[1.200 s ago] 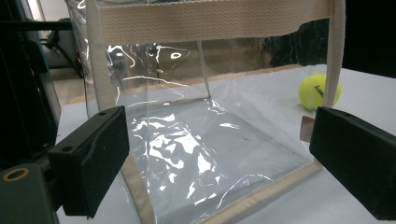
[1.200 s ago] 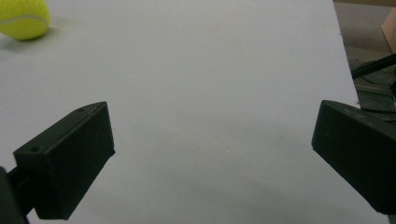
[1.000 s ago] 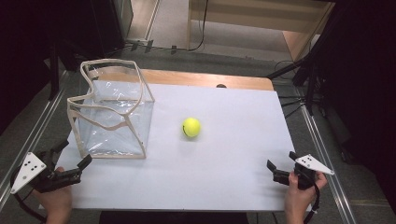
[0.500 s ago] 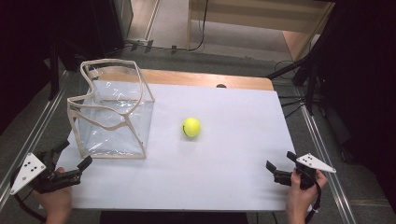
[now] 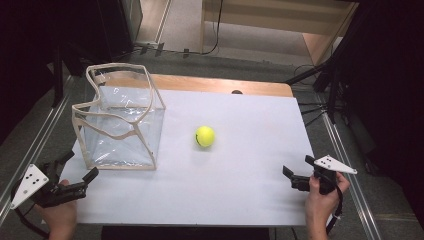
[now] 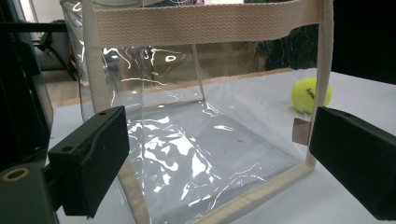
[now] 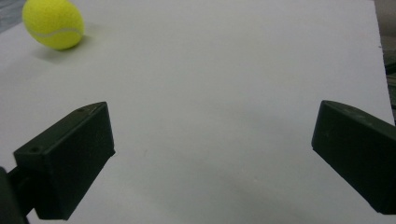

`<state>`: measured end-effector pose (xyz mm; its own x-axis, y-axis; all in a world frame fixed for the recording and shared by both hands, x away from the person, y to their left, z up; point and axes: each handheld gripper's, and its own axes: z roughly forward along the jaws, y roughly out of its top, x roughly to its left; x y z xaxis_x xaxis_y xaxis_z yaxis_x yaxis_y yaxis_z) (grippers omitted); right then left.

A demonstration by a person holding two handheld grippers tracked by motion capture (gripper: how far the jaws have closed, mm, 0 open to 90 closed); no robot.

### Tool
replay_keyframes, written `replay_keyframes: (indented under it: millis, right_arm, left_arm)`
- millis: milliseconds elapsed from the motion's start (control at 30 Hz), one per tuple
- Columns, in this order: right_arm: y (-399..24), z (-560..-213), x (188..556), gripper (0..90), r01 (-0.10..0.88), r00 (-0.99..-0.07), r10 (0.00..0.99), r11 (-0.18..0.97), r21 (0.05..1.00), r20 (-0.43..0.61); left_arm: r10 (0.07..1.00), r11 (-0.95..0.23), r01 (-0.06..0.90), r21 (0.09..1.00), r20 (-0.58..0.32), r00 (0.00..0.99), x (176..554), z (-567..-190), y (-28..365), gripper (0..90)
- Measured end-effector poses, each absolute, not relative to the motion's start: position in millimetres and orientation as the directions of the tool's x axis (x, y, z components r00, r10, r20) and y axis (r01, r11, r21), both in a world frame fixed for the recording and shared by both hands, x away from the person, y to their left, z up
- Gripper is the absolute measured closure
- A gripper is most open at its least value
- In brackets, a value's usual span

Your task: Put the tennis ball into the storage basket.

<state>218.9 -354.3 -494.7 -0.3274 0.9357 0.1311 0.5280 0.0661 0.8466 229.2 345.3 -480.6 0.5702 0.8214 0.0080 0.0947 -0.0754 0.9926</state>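
Observation:
A clear plastic bag [image 5: 120, 125] with beige webbing trim stands open-topped at the left of the white table [image 5: 240, 190]. A yellow tennis ball [image 5: 205, 136] lies on the table to its right, apart from it. My left gripper [image 5: 80, 165] is open near the front left corner, pointing at the bag; in the left gripper view [image 6: 219, 163] the bag [image 6: 196, 140] is close ahead, with the ball [image 6: 310, 94] beyond it. My right gripper [image 5: 298, 165] is open at the front right, empty. The right gripper view [image 7: 210, 158] has the ball [image 7: 53, 23] far off at upper left.
A wooden strip [image 5: 210, 84] runs along the table's far edge. Metal rails [image 5: 345, 165] flank both sides of the table. Cables [image 5: 215, 42] lie on the floor beyond it. White surface stretches between the ball and my right gripper.
My right gripper has crept slightly forward over the table. The left gripper, the bag and the ball have stayed put.

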Motion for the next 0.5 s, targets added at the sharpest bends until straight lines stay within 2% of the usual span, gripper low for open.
replay_keyframes:
  millis: [500]
  right_arm:
    - [-336,-475,248,0.0,0.535,-0.42,0.901,0.15,0.831,0.108]
  left_arm:
    - [0.82,-0.082,0.093,0.992,0.014,0.573,229,-481,344,5.3]
